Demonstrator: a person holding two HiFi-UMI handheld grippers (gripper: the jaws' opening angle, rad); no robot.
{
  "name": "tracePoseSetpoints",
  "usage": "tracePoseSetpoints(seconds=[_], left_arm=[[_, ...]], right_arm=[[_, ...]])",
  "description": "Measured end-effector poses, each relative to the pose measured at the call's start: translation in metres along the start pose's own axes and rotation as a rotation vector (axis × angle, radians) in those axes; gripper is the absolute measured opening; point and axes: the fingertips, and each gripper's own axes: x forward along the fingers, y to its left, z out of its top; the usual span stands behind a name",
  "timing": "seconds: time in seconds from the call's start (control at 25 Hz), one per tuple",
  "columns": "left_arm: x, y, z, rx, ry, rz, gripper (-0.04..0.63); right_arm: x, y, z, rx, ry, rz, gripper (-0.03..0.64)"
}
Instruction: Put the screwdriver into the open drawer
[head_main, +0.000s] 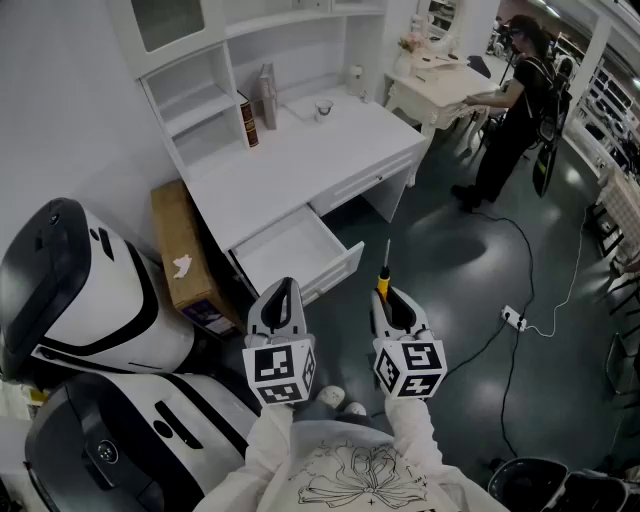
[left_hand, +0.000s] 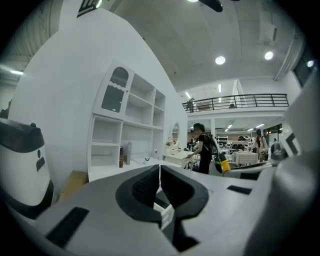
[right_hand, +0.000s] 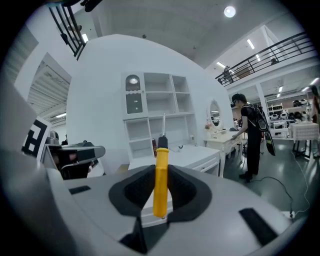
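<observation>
A screwdriver (right_hand: 161, 176) with a yellow handle, black collar and thin metal shaft stands between the jaws of my right gripper (right_hand: 161, 186), which is shut on its handle. In the head view the screwdriver (head_main: 384, 271) sticks out ahead of the right gripper (head_main: 390, 305), shaft pointing away. The open white drawer (head_main: 297, 252) juts from the desk (head_main: 300, 160), just beyond both grippers. My left gripper (head_main: 283, 300) hangs level beside the right one, its jaws shut with nothing between them; in the left gripper view (left_hand: 159, 186) the pads meet.
Two large white and black machines (head_main: 90, 300) stand at the left beside a cardboard box (head_main: 184, 258). On the desk are books (head_main: 256, 112) and a cup (head_main: 323, 108). A person (head_main: 505, 115) stands at a second table (head_main: 440, 82) far right. A cable and power strip (head_main: 513, 318) lie on the floor.
</observation>
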Motion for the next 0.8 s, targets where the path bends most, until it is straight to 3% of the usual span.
tracePoseSetpoints(seconds=[0.8], left_arm=[[0.063, 0.043, -0.008, -0.016, 0.018, 0.0, 0.008]], right_arm=[[0.078, 0.011, -0.004, 0.02, 0.037, 0.033, 0.074]])
